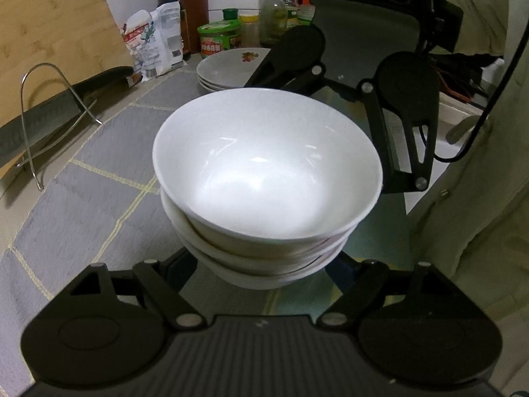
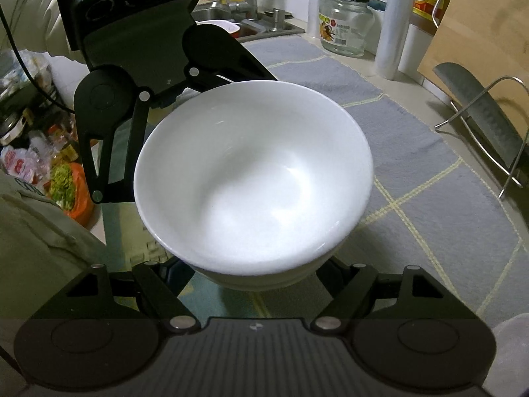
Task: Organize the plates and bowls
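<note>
Quick recap: the stack of white ceramic bowls [image 1: 267, 165], three deep afaict, sat dead centre in both views over the grey cloth mat with thin yellow lines [image 1: 99, 172]. Couldn't tell if it was touching the mat or just above it.

The left gripper [image 1: 264, 274] came in from the bottom of its frame, black fingers [image 1: 180, 264] hugging either side of the lowest bowl, clenched on the stack. The right gripper [image 2: 254, 274] came at it from the opposite side. Its fingers went in on both sides of the lower bowl too, but the tips were hidden under the rim, so tbh can't say if it was gripping or loose.

In the left cam, behind the stack near top centre, was a pile of white plates w/ a flower print [image 1: 231, 66], and a green plastic tub [image 1: 220, 38] further back. Far left had a wire rack [image 1: 43, 115] holding a dark cleaver [image 1: 39, 122], w/ a pale wooden cutting board [image 1: 56, 26] leaning behind it.

In the right cam, top right of centre, a clear glass jar w/ a yellow lid [image 2: 345, 23] stood at the far edge of the mat. A steel sink [image 2: 264, 23] was top centre.
</note>
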Demonstrator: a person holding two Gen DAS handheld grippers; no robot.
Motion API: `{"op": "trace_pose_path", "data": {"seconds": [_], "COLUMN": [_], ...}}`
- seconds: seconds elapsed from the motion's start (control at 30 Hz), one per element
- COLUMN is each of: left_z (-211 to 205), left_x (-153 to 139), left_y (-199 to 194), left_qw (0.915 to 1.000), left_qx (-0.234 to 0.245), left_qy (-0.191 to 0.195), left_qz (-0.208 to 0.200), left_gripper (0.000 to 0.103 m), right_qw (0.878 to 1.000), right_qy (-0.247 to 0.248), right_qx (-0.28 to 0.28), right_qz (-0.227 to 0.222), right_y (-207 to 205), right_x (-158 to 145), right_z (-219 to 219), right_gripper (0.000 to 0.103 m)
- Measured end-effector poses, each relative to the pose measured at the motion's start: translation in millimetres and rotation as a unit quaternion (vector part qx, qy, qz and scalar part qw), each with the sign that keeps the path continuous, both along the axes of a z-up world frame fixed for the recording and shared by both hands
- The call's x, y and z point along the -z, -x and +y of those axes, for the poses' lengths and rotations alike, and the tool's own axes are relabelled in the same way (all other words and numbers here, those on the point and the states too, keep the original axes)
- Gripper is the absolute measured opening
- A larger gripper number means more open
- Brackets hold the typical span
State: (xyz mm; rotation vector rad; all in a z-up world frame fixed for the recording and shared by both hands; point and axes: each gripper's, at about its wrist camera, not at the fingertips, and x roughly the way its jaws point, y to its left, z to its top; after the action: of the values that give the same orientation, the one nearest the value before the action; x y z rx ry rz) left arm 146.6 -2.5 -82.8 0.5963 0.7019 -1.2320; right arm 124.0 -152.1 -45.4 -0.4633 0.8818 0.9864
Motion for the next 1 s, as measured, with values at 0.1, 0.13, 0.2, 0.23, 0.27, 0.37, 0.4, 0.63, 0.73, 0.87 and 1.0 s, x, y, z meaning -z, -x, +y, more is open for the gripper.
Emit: {"op": "trace_pose_path", "data": {"seconds": [0.1, 0.13, 0.2, 0.23, 0.27, 0.37, 0.4, 0.63, 0.73, 0.87, 1.0], "left_z": [-16, -22, -34, -41, -47, -65, -71, -114, -134, -157, -177], "left_x": [-2, -3, -1, -1, 0, 0, 0, -6, -8, -10, -10], "left_y": [5, 7, 11, 13, 14, 16, 17, 15, 10, 3, -8], "left_qw": [0.9999, 0.9998, 0.9995, 0.9994, 0.9992, 0.9987, 0.9985, 0.9985, 0.9988, 0.999, 0.9991], "left_qx": [-0.016, -0.02, -0.03, -0.035, -0.039, -0.05, -0.052, -0.05, -0.04, -0.023, -0.006], "left_qy": [0.003, 0.005, 0.007, 0.008, 0.008, 0.013, 0.014, 0.016, 0.014, 0.012, 0.014], "left_qz": [0.001, 0.002, 0.0, -0.002, -0.006, -0.004, -0.004, -0.017, -0.023, -0.036, -0.04], "left_gripper": [0.083, 0.083, 0.083, 0.083, 0.083, 0.083, 0.083, 0.083, 0.083, 0.083, 0.083], "right_qw": [1.0, 1.0, 1.0, 0.999, 0.999, 0.999, 0.998, 0.998, 0.998, 0.999, 0.999], "right_qy": [0.003, 0.004, 0.007, 0.01, 0.013, 0.019, 0.02, 0.023, 0.025, 0.026, 0.03], "right_qx": [-0.016, -0.02, -0.029, -0.035, -0.039, -0.051, -0.053, -0.051, -0.041, -0.023, -0.004], "right_qz": [0.0, 0.001, 0.001, 0.001, 0.0, -0.006, -0.008, -0.021, -0.03, -0.035, -0.042], "right_y": [2, 3, 3, 3, 4, 6, 6, 2, 0, -5, -10], "right_x": [-4, -6, -9, -10, -12, -19, -21, -33, -38, -41, -42], "right_z": [-16, -22, -34, -41, -47, -66, -74, -115, -133, -154, -175], "right_gripper": [0.083, 0.082, 0.082, 0.082, 0.082, 0.082, 0.082, 0.082, 0.082, 0.082, 0.082]}}
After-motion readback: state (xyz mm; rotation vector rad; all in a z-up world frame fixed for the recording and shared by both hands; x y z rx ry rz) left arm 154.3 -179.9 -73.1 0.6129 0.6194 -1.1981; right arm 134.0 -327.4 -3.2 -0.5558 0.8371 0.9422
